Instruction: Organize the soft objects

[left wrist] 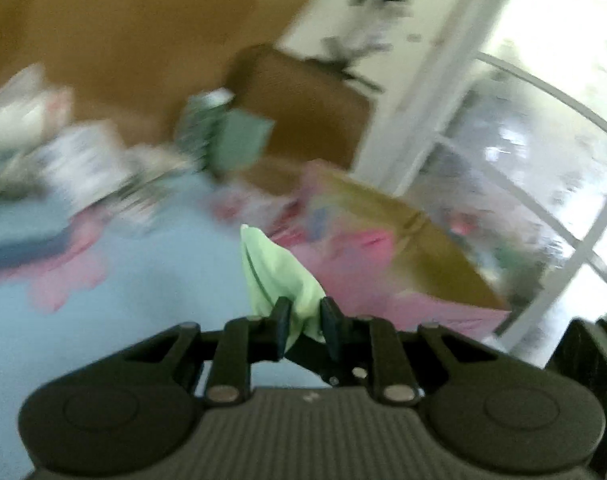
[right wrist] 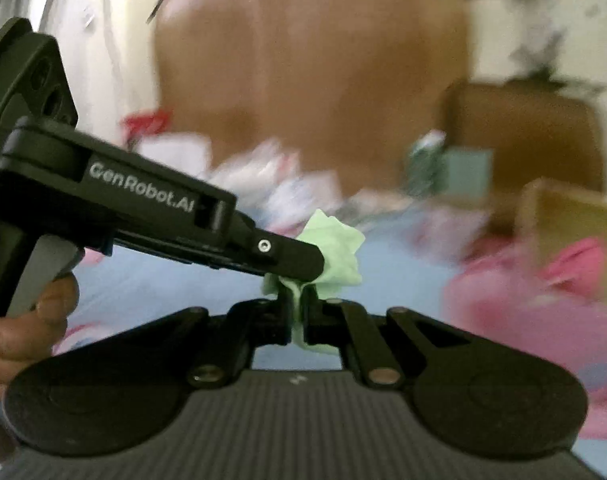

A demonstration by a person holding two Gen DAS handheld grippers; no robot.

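Both views motion-blurred, background detail soft.

Cardboard box [left wrist: 431,252] is the landmark: brown, flap open, sitting on the bed. Pink fabric [left wrist: 367,240] visible in it and spilling out over its near side; exact contents too blurred to call. In the right wrist view the same cardboard box [right wrist: 575,216] shows pink fabric [right wrist: 579,264] at its mouth.

Green cloth [left wrist: 275,276]: pale mint, thin, crumpled into a bunched peak, held up in the air over the bed, left of the box. Left gripper [left wrist: 305,320] is clamped on its lower end, fabric pinched between the two black fingers. Right gripper [right wrist: 297,312] is also clamped on the green cloth [right wrist: 339,248], a thin fold running down between its closed fingers. The left gripper [right wrist: 303,264] comes in from the left in that view, its tip touching the same cloth just above.

Bed sheet [left wrist: 151,264]: light blue, smooth, with pink flower print. Further left of the box, blurred white-patterned soft items [left wrist: 83,160] piled against the brown wooden headboard [left wrist: 143,32]. Teal item [left wrist: 239,140] behind the box, shape unclear.
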